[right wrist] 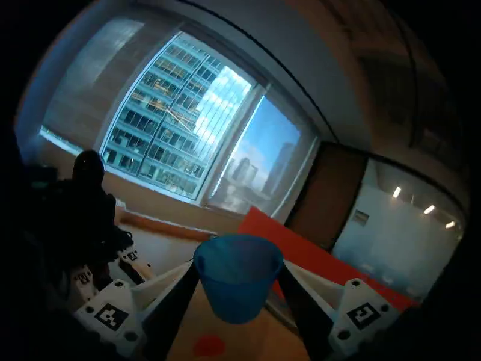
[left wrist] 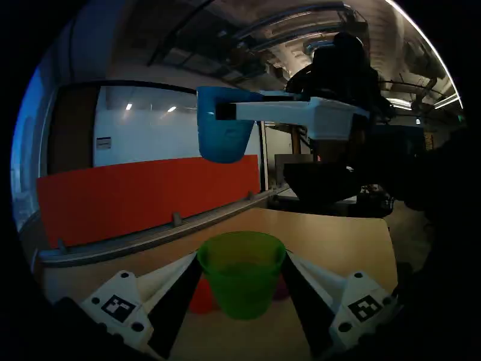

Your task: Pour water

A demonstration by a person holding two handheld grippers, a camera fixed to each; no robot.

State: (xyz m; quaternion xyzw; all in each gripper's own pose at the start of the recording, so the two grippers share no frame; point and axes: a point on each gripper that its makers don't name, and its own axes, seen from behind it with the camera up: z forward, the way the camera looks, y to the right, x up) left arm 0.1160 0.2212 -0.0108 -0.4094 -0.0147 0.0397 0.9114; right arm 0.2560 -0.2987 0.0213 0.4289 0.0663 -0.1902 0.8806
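Two plastic cups were gripped, neither yet tipped. The translucent green plastic cup (left wrist: 242, 283) stood upright between the fingers of the left tool (left wrist: 242, 262), which pinched it from both sides down at the pale wooden desk (left wrist: 337, 234); whether it rested on the top or hung just clear could not be told. The round blue plastic cup (right wrist: 237, 289) was clamped the same way in the right tool (right wrist: 237, 268). In the left gripper view it hung well above and beyond the green one, mouth up. Whether either held water could not be told. Seemingly the pour itself had not begun, and the step in hand was lining up the blue cup over the green. The next move would call for bringing the blue rim over the green mouth, then rolling the right wrist slowly while the left kept its cup level. A small red round object (left wrist: 201, 298) lay on the desk beside the green cup's base, and a long orange-red panel (left wrist: 150, 192) ran behind the desk.
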